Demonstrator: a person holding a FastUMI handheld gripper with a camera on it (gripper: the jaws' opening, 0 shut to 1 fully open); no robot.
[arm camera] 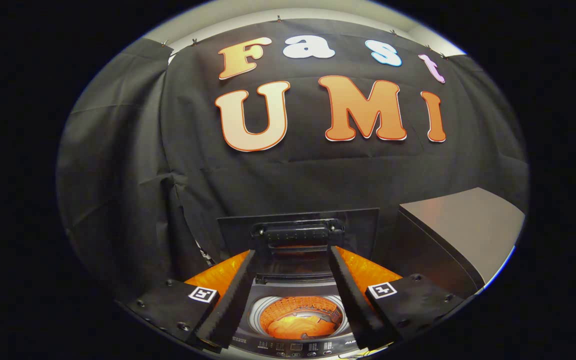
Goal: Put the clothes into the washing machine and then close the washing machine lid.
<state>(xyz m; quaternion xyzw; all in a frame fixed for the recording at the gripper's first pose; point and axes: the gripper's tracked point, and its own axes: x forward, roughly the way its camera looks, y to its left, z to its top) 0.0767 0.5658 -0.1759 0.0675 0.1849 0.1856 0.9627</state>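
A small top-loading washing machine (295,345) stands below me, its orange body (218,275) showing on both sides. Its dark lid (298,232) stands raised upright at the back, handle (298,232) at its top edge. Inside the round drum (300,317) lies an orange-yellow garment (298,327). My gripper (293,255) hovers above the machine, open, with nothing between its fingers; the fingertips reach toward the lid's lower edge and the drum opening lies between the fingers.
A grey-topped dark cabinet or table (468,225) stands to the right of the machine. The black cloth wall (143,175) hangs close behind and to the left. The control panel (295,346) runs along the machine's near edge.
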